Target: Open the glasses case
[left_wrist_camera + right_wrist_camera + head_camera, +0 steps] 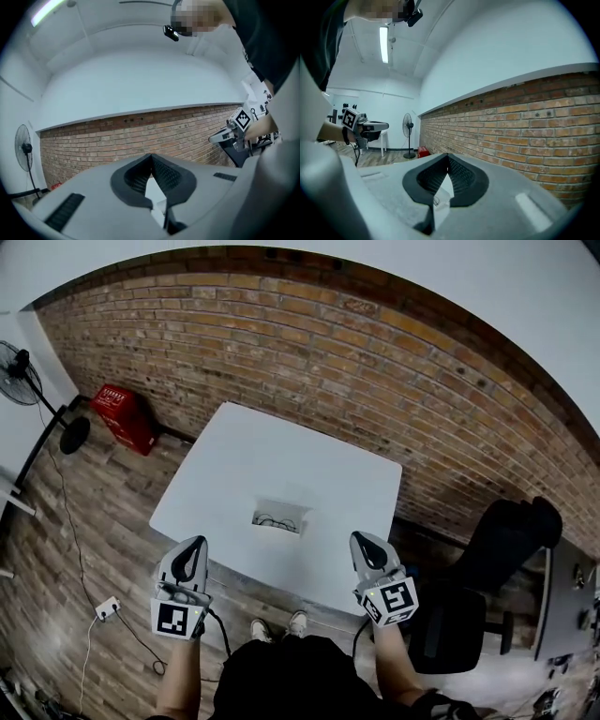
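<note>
A white glasses case [279, 517] lies near the front middle of the white table [234, 465]; it looks open, with dark glasses inside. Both grippers are held up in front of the person, short of the table's near edge and apart from the case. My left gripper [194, 546] [151, 157] is shut with nothing between its jaws. My right gripper [365, 541] [448, 157] is likewise shut and holds nothing. Each gripper view points level at the brick wall and catches the other gripper at its side.
A brick wall [309, 343] runs behind the table. A red crate [127, 416] and a standing fan [21, 371] are at the left. A black office chair [492, 559] stands at the right. A power strip [107, 607] with cable lies on the wooden floor.
</note>
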A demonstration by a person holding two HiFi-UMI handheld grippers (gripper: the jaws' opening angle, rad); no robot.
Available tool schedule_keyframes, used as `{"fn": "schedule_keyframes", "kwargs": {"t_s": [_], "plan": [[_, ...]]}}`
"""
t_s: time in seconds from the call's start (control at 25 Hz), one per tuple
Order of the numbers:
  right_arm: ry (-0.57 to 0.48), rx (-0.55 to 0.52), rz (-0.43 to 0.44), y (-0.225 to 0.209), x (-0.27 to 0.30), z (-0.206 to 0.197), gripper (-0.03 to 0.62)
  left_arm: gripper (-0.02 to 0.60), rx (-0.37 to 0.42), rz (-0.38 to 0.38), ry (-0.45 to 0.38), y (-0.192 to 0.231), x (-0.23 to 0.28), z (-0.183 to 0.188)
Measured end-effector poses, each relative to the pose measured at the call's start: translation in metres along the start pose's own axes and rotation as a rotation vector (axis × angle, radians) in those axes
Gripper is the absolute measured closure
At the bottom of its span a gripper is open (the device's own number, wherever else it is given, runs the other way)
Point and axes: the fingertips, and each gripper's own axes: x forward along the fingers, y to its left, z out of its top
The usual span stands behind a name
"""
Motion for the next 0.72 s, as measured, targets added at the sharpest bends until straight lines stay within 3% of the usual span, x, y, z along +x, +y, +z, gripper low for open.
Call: {"fn": "schedule_keyframes", "kwargs": {"t_s": [0.32,0.56,0.72], "plan": [[-0.08,-0.01,-0.077,-0.032,-0.029,0.03,0.589,0.574,0.026,0.134,-0.059,0.013,-0.04,0.038],[-0.127,-0.005,-0.14,-0.047,-0.045,0.048,0.589,0.574,0.055,0.163,-0.077,0.021,-0.049,0.049],[-0.129,-0.025,-0.142,-0.051,-0.043,0.053,0.589,0.574,0.063,0.14,-0.053,0.014,-0.041,0.04]]}}
